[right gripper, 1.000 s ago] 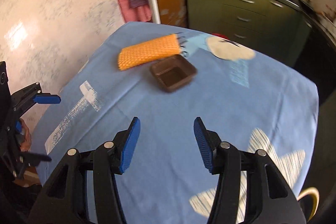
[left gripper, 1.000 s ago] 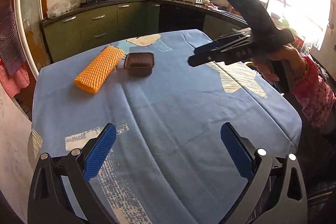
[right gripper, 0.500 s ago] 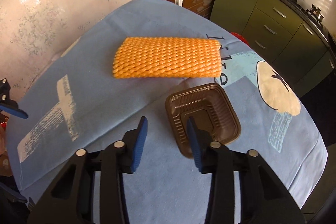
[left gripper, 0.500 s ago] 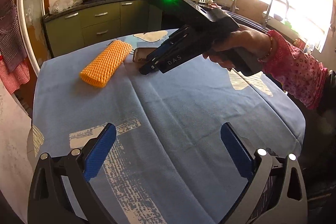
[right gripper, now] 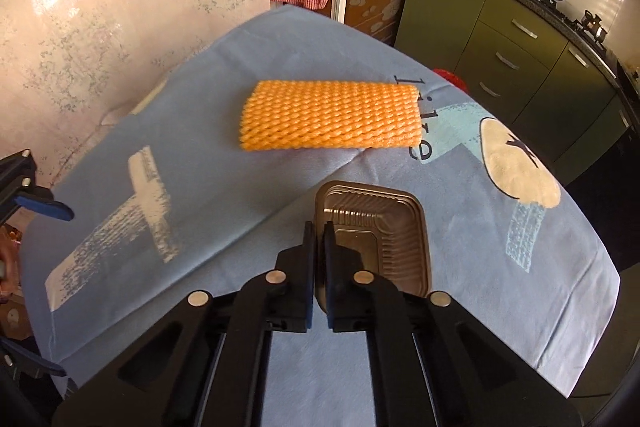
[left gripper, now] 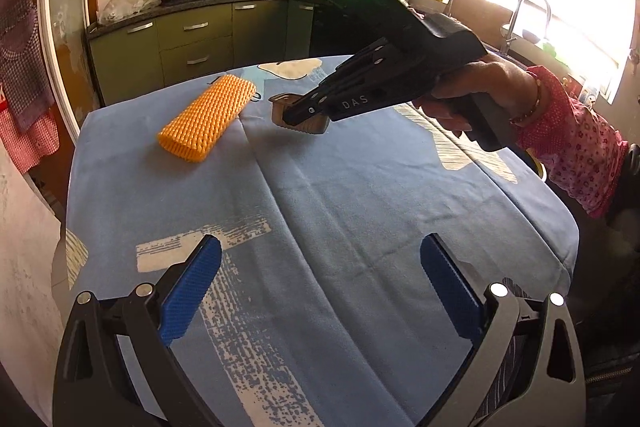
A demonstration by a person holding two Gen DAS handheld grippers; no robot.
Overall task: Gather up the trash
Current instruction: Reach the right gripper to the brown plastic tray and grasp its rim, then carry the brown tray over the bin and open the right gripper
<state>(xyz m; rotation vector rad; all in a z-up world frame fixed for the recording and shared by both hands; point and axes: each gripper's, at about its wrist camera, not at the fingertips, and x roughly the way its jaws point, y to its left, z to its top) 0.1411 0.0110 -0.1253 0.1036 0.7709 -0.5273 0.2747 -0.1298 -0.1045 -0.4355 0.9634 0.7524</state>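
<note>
At the bottom of our frames our left gripper (left gripper: 320, 291) stands wide open and empty over the blue table (left gripper: 360, 195), our right gripper (right gripper: 318, 231) has just closed, its fingers pinching the brown tray's (right gripper: 384, 223) near rim at centre, and the orange foam net (right gripper: 332, 121) lies beyond.
</note>
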